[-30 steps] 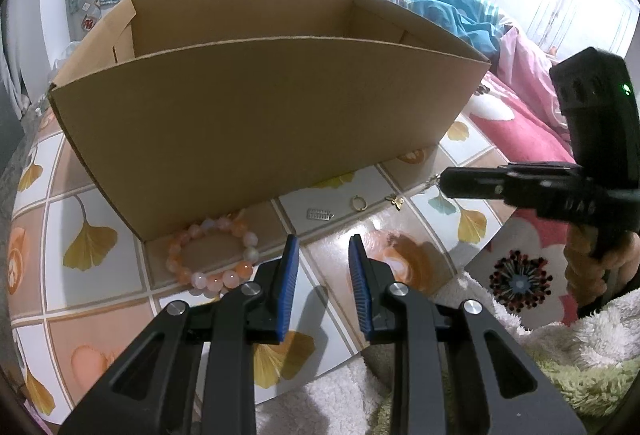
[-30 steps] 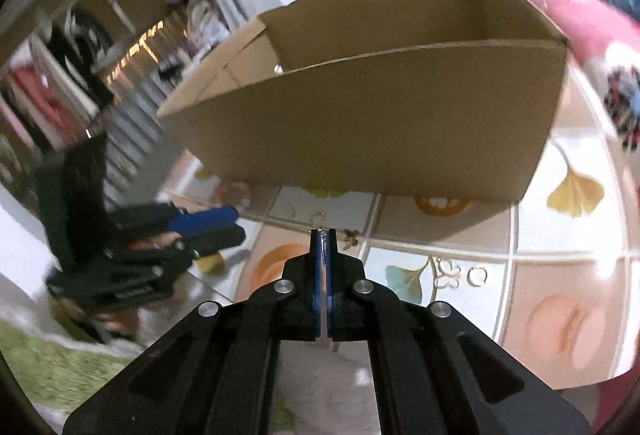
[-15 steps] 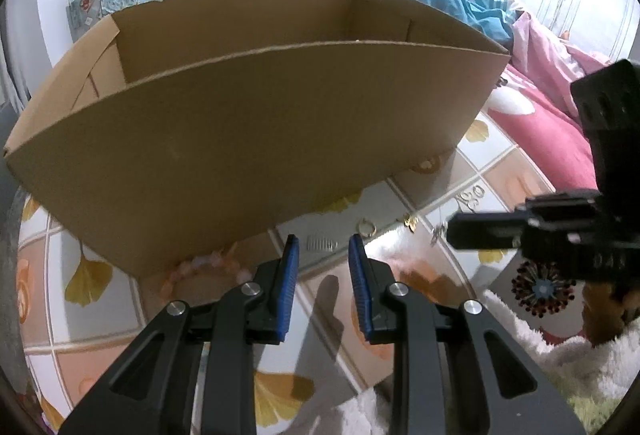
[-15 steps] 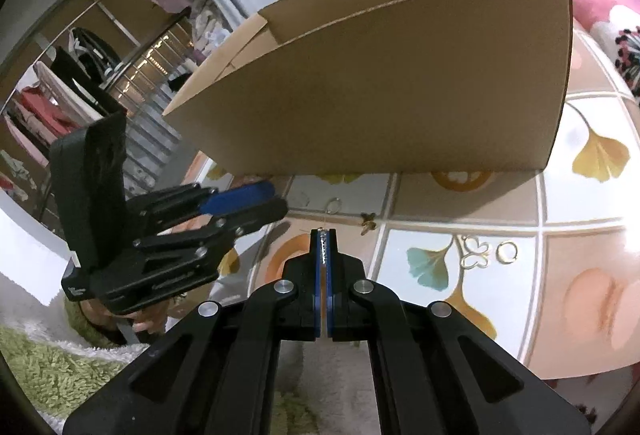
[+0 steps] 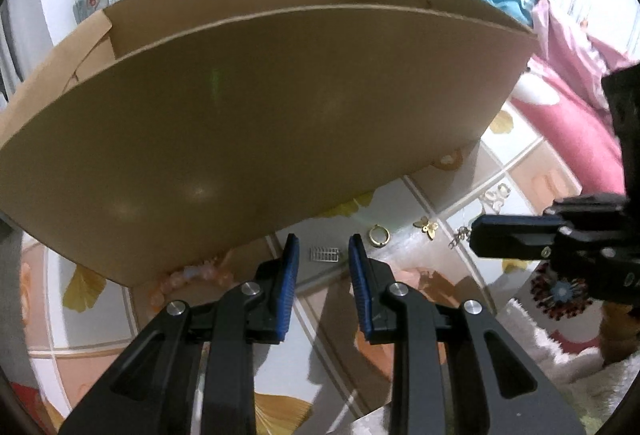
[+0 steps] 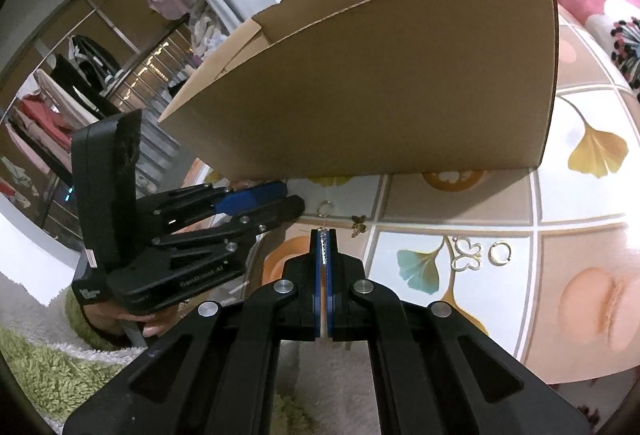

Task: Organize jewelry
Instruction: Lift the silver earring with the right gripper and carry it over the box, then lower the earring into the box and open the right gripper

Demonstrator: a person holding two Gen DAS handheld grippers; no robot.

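The left gripper (image 5: 320, 255) hangs with jaws slightly spread, nothing between them, just short of a small silver clip (image 5: 325, 254). The right gripper (image 6: 325, 235) has jaws pressed together on a thin chain (image 5: 460, 236). Beyond lie a gold ring (image 5: 378, 235), a bead bracelet (image 5: 188, 277) and the cardboard box (image 5: 260, 107).

Both views: strong fisheye bowing, black vignette at corners. Light from upper right, blown out white there in the left wrist view. Cardboard box (image 5: 256, 123) front face shaded, faint glare patch lower left. Soft shadows under left gripper (image 5: 320, 255). Slight blur overall.
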